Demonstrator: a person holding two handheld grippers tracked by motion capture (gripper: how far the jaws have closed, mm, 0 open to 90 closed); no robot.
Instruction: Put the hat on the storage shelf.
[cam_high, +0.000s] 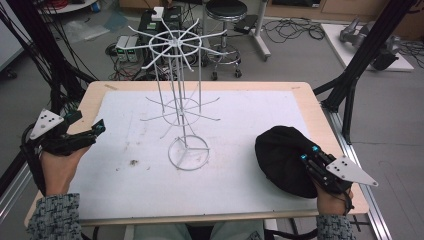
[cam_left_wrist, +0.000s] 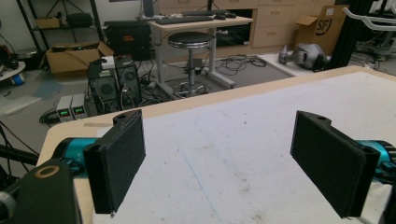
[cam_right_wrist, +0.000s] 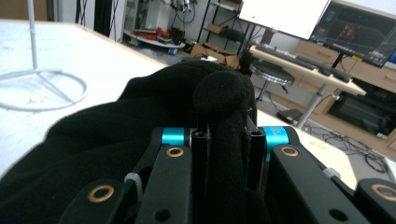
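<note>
the right gripper (cam_high: 309, 156) is pinched tight on the black hat (cam_high: 282, 157) by the table's (cam_high: 310, 107) right edge – the white wire rack (cam_high: 181, 95) stands to its left, mid-table – and the left gripper (cam_high: 92, 131) waits wide open, holding nothing.

A white wire rack (cam_high: 181, 95) stands mid-frame, its arms spreading at two heights; the white mat (cam_high: 125, 175) lies bare at lower left, a black hat (cam_high: 282, 157) occupies lower right.

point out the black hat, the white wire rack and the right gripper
black hat (cam_high: 280, 155): high view, on its crown
white wire rack (cam_high: 188, 152): high view, on its base ring
right gripper (cam_high: 309, 153): high view, between its fingertips
</note>
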